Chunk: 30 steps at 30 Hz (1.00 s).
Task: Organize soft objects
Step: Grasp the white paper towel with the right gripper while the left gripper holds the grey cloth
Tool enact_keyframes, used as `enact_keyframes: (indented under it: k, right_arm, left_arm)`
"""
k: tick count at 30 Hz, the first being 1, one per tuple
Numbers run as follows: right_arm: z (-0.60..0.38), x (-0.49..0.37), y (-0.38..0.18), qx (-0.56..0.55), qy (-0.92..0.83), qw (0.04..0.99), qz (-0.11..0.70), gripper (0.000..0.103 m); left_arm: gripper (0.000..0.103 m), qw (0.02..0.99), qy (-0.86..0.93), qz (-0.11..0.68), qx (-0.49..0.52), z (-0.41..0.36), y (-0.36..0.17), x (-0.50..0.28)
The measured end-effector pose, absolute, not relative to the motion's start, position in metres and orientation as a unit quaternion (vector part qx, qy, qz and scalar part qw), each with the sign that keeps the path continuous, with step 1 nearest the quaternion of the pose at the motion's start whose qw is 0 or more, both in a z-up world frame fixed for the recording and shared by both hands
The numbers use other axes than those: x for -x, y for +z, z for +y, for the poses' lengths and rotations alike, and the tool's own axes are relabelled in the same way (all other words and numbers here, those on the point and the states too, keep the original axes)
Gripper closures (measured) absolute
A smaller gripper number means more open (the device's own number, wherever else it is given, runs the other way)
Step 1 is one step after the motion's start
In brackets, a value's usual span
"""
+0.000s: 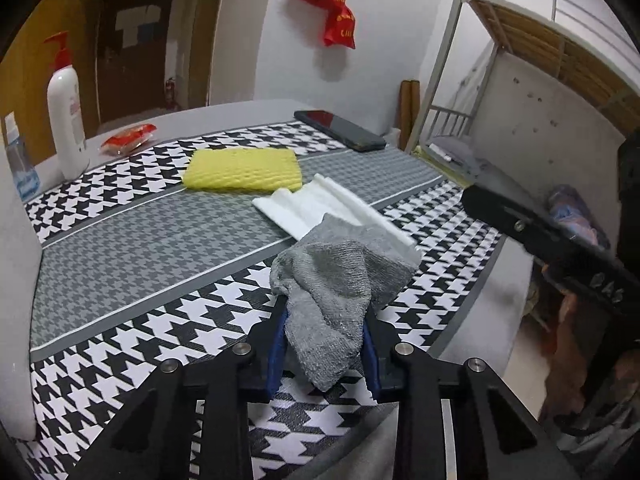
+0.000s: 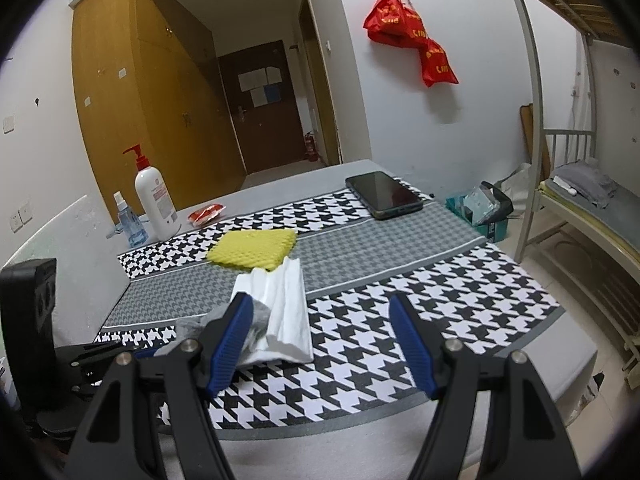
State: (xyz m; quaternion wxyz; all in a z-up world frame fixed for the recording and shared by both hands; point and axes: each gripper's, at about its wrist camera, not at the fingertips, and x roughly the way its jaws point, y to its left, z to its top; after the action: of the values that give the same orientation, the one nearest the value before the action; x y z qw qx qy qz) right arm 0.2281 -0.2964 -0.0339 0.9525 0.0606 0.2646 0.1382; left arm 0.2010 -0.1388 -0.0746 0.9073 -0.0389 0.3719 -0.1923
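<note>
Left claw (image 1: 325, 344): pinching the grey cloth (image 1: 340, 280) at lower centre of the frame.
Right claw (image 2: 324, 344): gaping wide, gripping nothing.
White cloth (image 2: 280, 316): lying mid-surface, touching the yellow sponge (image 2: 254, 250) behind it.

Yellow lettering on red bags (image 2: 412, 36) — possibly "LIB", otherwise unreadable.

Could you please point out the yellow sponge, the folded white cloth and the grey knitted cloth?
Yellow textured sponge (image 1: 242, 169), left wrist view, middle of its top face.
Folded white cloth (image 2: 280, 304), right wrist view, centre fold.
Grey knitted cloth (image 1: 340, 280), left wrist view, bunched middle.
</note>
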Motion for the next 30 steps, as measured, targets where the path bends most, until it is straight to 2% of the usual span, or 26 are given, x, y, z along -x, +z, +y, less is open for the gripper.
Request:
enact_keyframes:
  k: [10,20,30]
  right_arm:
    - [-0.290,-0.235,-0.042,-0.060,0.140,0.947,0.282,0.028]
    - [-0.263,-0.244,-0.045,-0.027,0.158,0.941,0.296,0.028]
    - [-0.240,-0.258,-0.049,-0.007,0.176,0.934,0.310,0.028]
  left_arm:
    - [0.071,0.928,-0.152,0.337,0.048,-0.102,-0.049,-0.185]
    - [0.071,0.924,-0.106,0.366,0.047,-0.080,-0.067,-0.193]
    - [0.071,0.928,-0.087,0.359,0.051,-0.074,-0.071,-0.192]
